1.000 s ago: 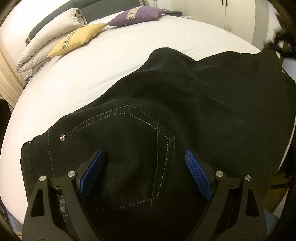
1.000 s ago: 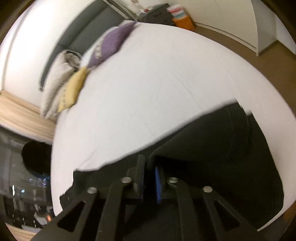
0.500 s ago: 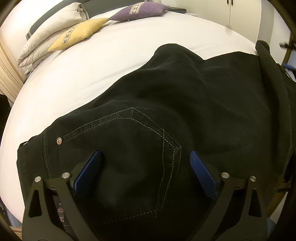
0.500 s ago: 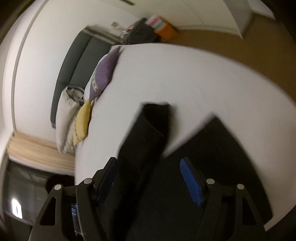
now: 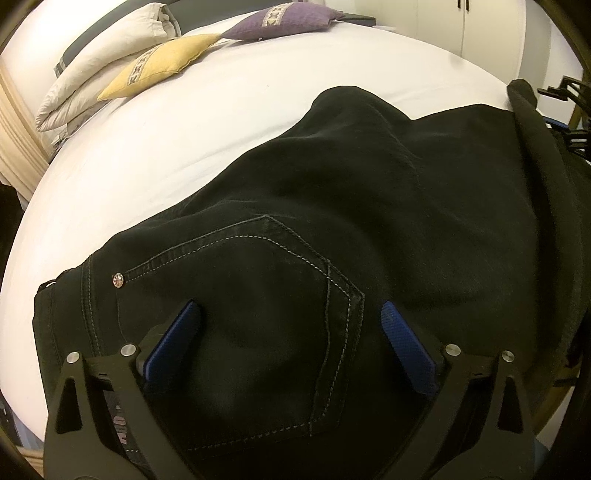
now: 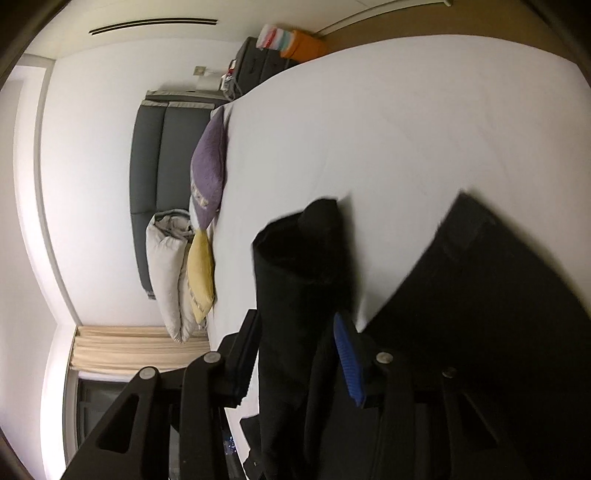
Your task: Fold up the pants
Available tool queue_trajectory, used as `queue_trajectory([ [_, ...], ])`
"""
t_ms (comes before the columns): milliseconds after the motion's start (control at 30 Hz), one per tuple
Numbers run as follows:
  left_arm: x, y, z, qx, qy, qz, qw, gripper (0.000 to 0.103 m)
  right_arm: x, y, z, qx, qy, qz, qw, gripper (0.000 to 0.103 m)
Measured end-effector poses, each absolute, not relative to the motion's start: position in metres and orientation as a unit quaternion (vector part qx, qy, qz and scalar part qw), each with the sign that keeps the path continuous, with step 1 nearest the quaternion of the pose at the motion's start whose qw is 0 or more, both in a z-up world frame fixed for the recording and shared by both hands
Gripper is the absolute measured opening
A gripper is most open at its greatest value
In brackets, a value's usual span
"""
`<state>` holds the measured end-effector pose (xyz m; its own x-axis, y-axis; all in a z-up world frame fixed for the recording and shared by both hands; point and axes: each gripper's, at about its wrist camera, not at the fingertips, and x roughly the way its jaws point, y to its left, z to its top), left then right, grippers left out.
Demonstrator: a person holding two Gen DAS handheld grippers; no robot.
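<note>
Black pants (image 5: 351,229) lie on the white bed (image 5: 184,147), back pocket up, waistband toward me. My left gripper (image 5: 291,332) is open just above the back pocket, its blue pads on either side of it. My right gripper (image 6: 295,332) is rolled sideways and partly open, with a raised fold of the black pants (image 6: 295,280) between its jaws; whether the pads press the cloth is unclear. The rest of the pants (image 6: 480,314) lie flat to its right. The right gripper's black frame (image 5: 565,96) shows at the left wrist view's right edge.
A yellow cushion (image 5: 159,66), a purple cushion (image 5: 280,22) and a folded white duvet (image 5: 103,62) lie at the head of the bed by a grey headboard (image 6: 155,184). A dark nightstand with an orange box (image 6: 299,46) stands beyond. White wardrobe doors (image 5: 461,26) are at the far right.
My right gripper has opened from shut, rolled sideways and lifted, with a fold of pants now standing between its jaws. My left gripper has dropped slightly closer over the pocket.
</note>
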<state>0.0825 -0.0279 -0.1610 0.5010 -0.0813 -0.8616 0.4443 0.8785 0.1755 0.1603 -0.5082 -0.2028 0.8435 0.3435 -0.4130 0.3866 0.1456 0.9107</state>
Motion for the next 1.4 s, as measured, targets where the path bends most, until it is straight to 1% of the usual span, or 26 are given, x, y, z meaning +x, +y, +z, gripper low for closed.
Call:
queue_trajectory([
  [100, 0.082, -0.027, -0.161, 0.190, 0.474, -0.155, 0.846, 0.103, 0.164, -0.511, -0.202, 0.648, 0.284, -0.014, 0.706, 0.044],
  [400, 0.082, -0.028, -0.162, 0.186, 0.472, -0.154, 0.848, 0.103, 0.192, -0.502, -0.178, 0.614, 0.298, 0.001, 0.731, 0.042],
  [767, 0.082, -0.024, -0.162, 0.183, 0.470, -0.155, 0.850, 0.103, 0.250, -0.481, -0.176, 0.562, 0.387, -0.025, 0.731, 0.042],
  [800, 0.082, -0.024, -0.162, 0.183, 0.470, -0.155, 0.850, 0.103, 0.254, -0.481, -0.179, 0.562, 0.392, -0.025, 0.728, 0.039],
  [833, 0.082, -0.025, -0.162, 0.183, 0.470, -0.155, 0.850, 0.103, 0.259, -0.480, -0.181, 0.562, 0.396, -0.022, 0.726, 0.034],
  [867, 0.081, -0.025, -0.161, 0.183, 0.469, -0.154, 0.850, 0.103, 0.259, -0.480, -0.183, 0.560, 0.399, -0.020, 0.726, 0.019],
  [900, 0.081, -0.024, -0.161, 0.183, 0.469, -0.154, 0.850, 0.103, 0.262, -0.480, -0.183, 0.555, 0.401, -0.018, 0.728, 0.010],
  [933, 0.081, -0.024, -0.161, 0.183, 0.469, -0.154, 0.850, 0.103, 0.262, -0.479, -0.183, 0.553, 0.402, -0.017, 0.730, 0.010],
  [967, 0.081, -0.024, -0.161, 0.183, 0.469, -0.154, 0.850, 0.103, 0.263, -0.478, -0.179, 0.543, 0.402, -0.016, 0.737, 0.006],
  [1100, 0.081, -0.024, -0.161, 0.183, 0.469, -0.154, 0.850, 0.103, 0.249, -0.474, -0.150, 0.515, 0.380, -0.015, 0.768, 0.005],
  [1233, 0.081, -0.025, -0.160, 0.183, 0.469, -0.153, 0.851, 0.103, 0.198, -0.478, -0.105, 0.521, 0.314, 0.001, 0.794, 0.005],
  [1267, 0.081, -0.025, -0.160, 0.183, 0.469, -0.152, 0.851, 0.103, 0.173, -0.484, -0.097, 0.525, 0.297, -0.002, 0.797, 0.005],
  [1333, 0.081, -0.026, -0.159, 0.182, 0.469, -0.150, 0.851, 0.103, 0.140, -0.489, -0.093, 0.528, 0.284, -0.012, 0.800, 0.005],
  [1400, 0.082, -0.027, -0.158, 0.182, 0.468, -0.147, 0.852, 0.103, 0.099, -0.495, -0.103, 0.535, 0.283, -0.033, 0.795, 0.005],
])
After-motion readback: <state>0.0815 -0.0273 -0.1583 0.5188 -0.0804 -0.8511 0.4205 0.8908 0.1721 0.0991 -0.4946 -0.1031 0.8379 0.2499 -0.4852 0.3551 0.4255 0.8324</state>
